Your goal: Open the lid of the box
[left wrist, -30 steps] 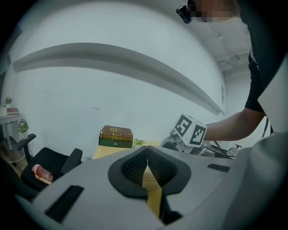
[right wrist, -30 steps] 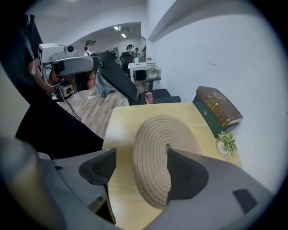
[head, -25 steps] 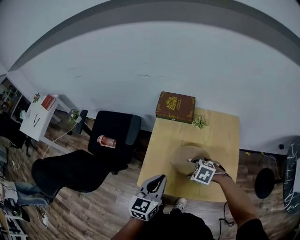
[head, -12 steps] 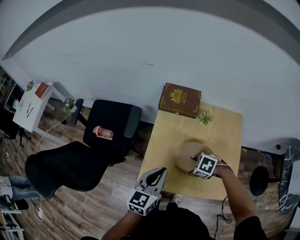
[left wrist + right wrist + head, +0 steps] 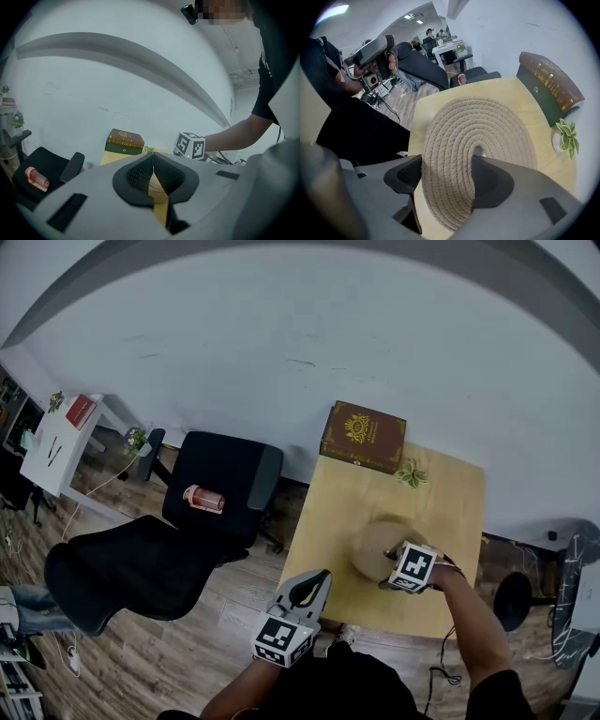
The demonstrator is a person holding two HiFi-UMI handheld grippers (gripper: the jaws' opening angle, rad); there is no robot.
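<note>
The right tongs (image 5: 445, 174) point steeply down, and their jaws stand wide apart. Between the jaws is the woven rope lid (image 5: 480, 124) of the round box. One jaw is near the lid's outer edge and the other is near the small hole in its middle. I cannot tell if the pads already press on the rope. In the head view the right tongs (image 5: 387, 579) are over the near side of the lid (image 5: 378, 542).

The left tongs (image 5: 152, 165) are closed, jaw against jaw, with nothing between them. They point almost level toward the wall. In the head view the left tongs (image 5: 307, 592) are just off the near left corner of the table (image 5: 349, 491), apart from the box.

The box stands on the near half of the wooden table. At the far edge lies a brown and green case (image 5: 364, 437), and a small plant (image 5: 410, 474) is just beside it. A black chair (image 5: 223, 486) stands left of the table.
</note>
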